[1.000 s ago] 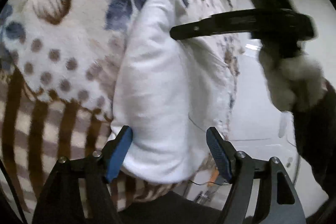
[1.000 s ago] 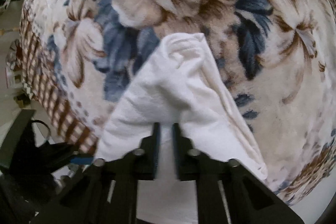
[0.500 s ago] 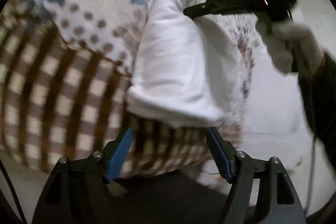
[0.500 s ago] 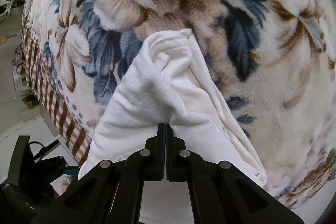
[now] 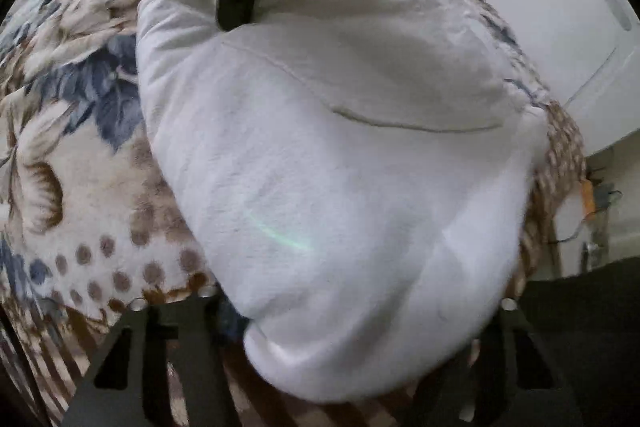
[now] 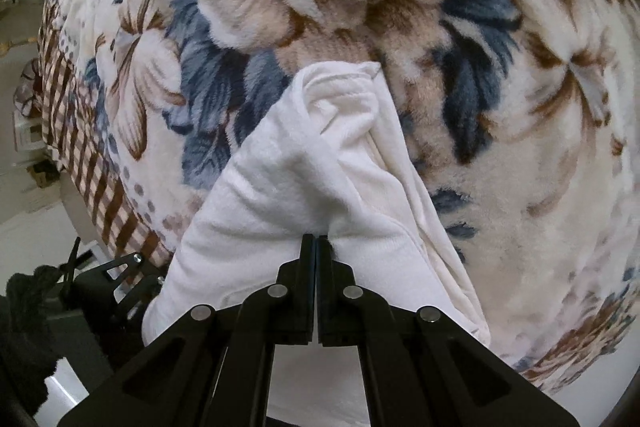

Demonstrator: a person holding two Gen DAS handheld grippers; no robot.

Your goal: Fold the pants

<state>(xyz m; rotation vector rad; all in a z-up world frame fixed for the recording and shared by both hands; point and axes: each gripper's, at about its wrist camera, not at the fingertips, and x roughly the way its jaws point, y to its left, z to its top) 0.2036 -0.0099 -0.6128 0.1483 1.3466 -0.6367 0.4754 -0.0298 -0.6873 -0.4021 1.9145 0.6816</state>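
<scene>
White fleece pants (image 5: 320, 167) lie bunched on the floral plush bed blanket (image 6: 520, 147), long axis running between my tools. Right tool (image 6: 316, 243) is clamped on the far end; left tool (image 5: 360, 339) has just been closing around the near end, grip unconfirmed.

Soft daylight, fisheye warp, slight blur

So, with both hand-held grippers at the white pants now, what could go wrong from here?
1. The left hand-held gripper has just been closing around a thick bundle of the white pants; it may catch only some layers.
2. The right hand-held gripper pinches a small fold, which could slip out.
3. The pants lie near the edge of the floral blanket and could slide off.
</scene>
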